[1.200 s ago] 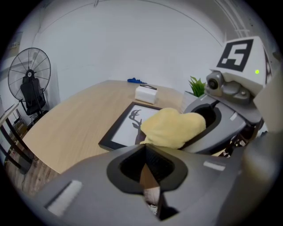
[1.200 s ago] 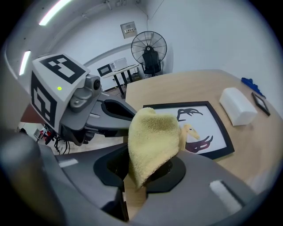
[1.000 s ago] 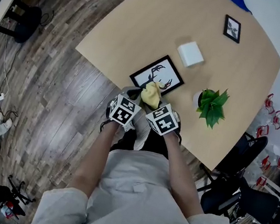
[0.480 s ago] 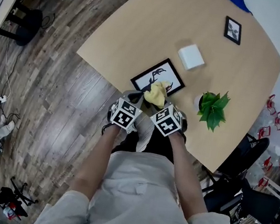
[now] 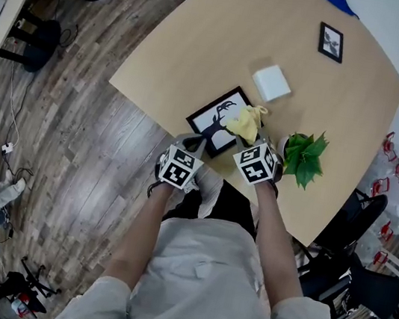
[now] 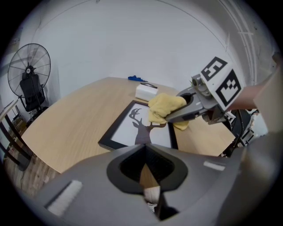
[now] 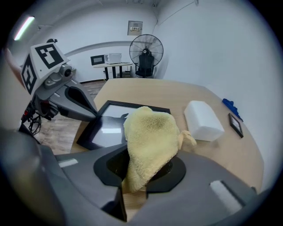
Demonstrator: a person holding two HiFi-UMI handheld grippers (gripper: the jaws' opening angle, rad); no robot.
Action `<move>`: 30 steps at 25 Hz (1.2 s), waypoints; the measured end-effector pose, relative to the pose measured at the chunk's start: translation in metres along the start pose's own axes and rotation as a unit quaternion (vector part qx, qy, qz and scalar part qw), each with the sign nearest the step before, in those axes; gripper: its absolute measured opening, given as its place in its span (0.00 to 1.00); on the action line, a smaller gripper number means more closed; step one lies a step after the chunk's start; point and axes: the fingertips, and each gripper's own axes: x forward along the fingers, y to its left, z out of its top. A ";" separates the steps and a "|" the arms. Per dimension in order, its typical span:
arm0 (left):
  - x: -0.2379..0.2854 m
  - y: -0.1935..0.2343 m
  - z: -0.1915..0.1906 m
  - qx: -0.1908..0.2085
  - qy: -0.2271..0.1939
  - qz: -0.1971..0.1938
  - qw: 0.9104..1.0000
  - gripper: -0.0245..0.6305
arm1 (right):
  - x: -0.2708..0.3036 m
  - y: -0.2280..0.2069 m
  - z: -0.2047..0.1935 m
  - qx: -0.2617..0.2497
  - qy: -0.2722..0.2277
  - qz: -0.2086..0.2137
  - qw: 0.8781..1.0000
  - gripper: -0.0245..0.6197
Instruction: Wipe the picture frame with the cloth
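Observation:
A black picture frame (image 5: 219, 120) with a deer silhouette lies near the wooden table's front edge. My right gripper (image 5: 250, 136) is shut on a yellow cloth (image 5: 247, 122), which rests on the frame's right part. In the right gripper view the cloth (image 7: 150, 137) bulges out from between the jaws over the frame (image 7: 106, 126). My left gripper (image 5: 199, 146) has its jaws together, tips at the frame's near corner. In the left gripper view the frame (image 6: 128, 130) lies just ahead, with the cloth (image 6: 166, 108) and the right gripper (image 6: 188, 112) over its far right side.
A white box (image 5: 272, 79) sits behind the frame. A potted green plant (image 5: 303, 151) stands close to the right of my right gripper. A small framed picture (image 5: 330, 41) lies at the far side. The table edge (image 5: 148, 105) runs just left of the frame.
My right gripper has carried the cloth up and to the right, across the frame from its near corner toward its right side. The left gripper has stayed at the near corner.

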 end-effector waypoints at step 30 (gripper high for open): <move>0.002 0.001 -0.005 -0.012 0.006 0.003 1.000 0.12 | 0.009 -0.074 0.026 0.210 -0.082 -0.070 0.972 0.17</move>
